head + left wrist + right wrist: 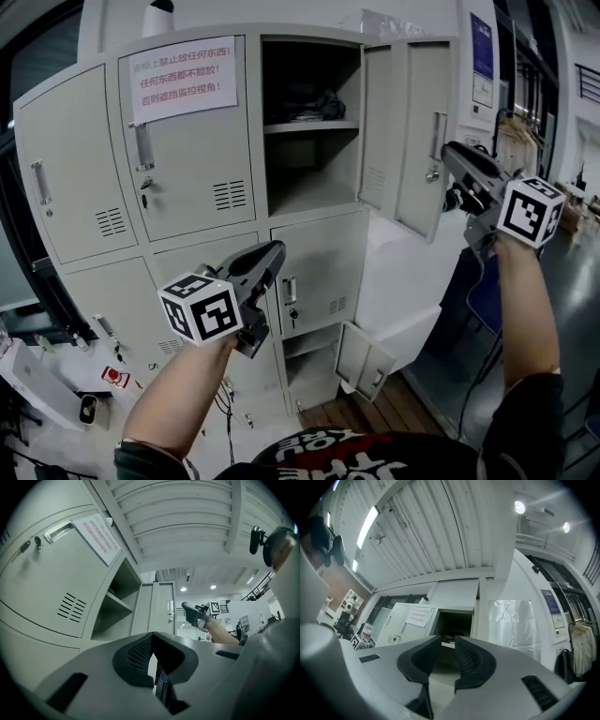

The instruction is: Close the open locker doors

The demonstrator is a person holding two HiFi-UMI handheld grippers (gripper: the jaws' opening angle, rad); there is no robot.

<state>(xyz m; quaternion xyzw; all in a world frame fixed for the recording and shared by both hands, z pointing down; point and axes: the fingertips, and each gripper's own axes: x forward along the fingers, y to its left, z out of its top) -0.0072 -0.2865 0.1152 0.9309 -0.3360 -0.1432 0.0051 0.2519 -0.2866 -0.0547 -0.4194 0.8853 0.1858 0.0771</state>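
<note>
A beige locker bank (pixel 187 187) fills the head view. Its upper right door (pixel 412 131) stands swung out to the right, baring a compartment (pixel 309 122) with a shelf and a dark item on it. A small bottom door (pixel 364 361) also hangs open. My right gripper (pixel 448 152) is raised beside the upper door's outer face, near its handle, jaws slightly apart with nothing between them (pixel 447 639). My left gripper (pixel 274 255) is held in front of the closed middle lockers, its jaws touching at the tips and empty (pixel 152 635). The left gripper view shows the same door (pixel 161 609) and the right gripper (pixel 188 611).
A paper notice with red print (pixel 183 77) is stuck on a closed upper door. Keys hang from several locks. A white pillar (pixel 412 281) stands right of the lockers. Boxes and clutter (pixel 56 384) lie on the floor at lower left, cables near the wooden floor.
</note>
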